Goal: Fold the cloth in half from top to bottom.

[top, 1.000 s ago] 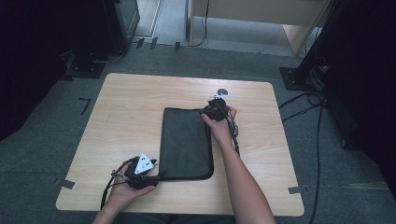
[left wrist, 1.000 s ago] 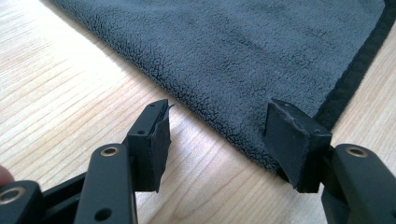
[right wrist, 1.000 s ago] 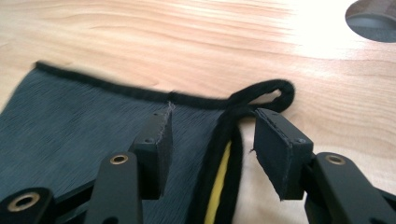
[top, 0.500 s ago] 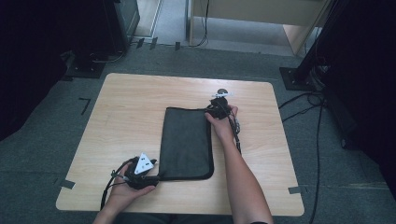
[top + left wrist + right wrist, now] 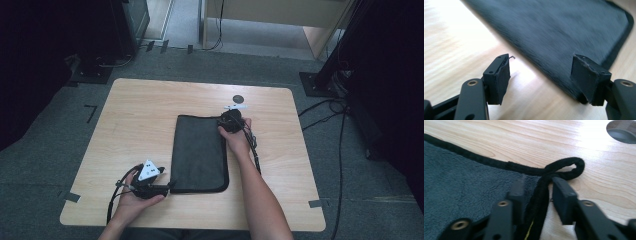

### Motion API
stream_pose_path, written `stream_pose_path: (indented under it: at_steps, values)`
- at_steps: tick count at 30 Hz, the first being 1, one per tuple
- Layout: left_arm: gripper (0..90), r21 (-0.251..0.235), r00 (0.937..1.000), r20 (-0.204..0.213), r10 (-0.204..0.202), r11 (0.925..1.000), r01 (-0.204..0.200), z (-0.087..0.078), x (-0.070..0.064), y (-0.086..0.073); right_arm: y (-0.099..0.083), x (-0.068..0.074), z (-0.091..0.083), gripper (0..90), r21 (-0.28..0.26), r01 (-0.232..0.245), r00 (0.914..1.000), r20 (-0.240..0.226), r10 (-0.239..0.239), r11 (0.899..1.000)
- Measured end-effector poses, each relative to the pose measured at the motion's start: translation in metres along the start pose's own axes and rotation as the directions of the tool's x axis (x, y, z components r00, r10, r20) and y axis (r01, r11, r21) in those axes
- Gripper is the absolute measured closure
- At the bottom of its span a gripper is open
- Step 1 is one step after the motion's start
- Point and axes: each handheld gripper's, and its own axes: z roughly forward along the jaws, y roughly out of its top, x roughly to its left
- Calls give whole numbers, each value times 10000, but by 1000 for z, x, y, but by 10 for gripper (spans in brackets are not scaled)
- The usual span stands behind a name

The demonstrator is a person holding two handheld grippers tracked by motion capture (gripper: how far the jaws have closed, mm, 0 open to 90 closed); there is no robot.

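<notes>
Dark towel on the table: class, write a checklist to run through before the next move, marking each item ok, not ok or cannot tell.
1. Towel lies flat on the table: ok.
2. Right gripper has the towel's bound edge between its fingers near the hanging loop: ok.
3. Right gripper fully clamped on that edge: cannot tell, a gap shows beside one finger.
4. Left gripper open and straddling the towel's near edge: ok.
5. Left gripper gripping the towel: not ok, its fingers stand wide apart.
6. Room beyond the towel: ok, apart from the round hole.
</notes>
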Motion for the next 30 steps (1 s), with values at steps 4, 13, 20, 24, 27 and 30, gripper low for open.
stream_pose_path:
  at_steps: [4, 13, 20, 24, 27, 30]
  values:
    - [297, -103, 9944, -721, -771, 9970, 766, 6, 14, 13, -1, -2, -1, 833, -92, -317, 9992, -264, 315, 9995]
    - [302, 34, 9651, -2293, -1263, 9914, 1305, 51, 54, 60, -5, -5, -5, 848, -312, -413, 9981, -465, 398, 9987]
    - [326, 7, 9416, -2756, -1934, 9795, 2014, 81, 75, 90, -7, -6, -3, 713, -405, -704, 9969, -369, 689, 9967]
    - [355, 100, 9290, -3014, -2147, 9736, 2282, 102, 87, 104, -7, -6, -4, 626, -305, -837, 9945, -650, 816, 9960]
    - [349, 92, 9184, -3313, -2166, 9725, 2326, 115, 92, 112, -8, -5, -6, 617, -233, -636, 9960, -641, 620, 9977]
    - [371, 24, 9192, -3202, -2292, 9701, 2427, 125, 95, 117, -10, -2, -7, 651, -357, -520, 9980, -388, 506, 9980]
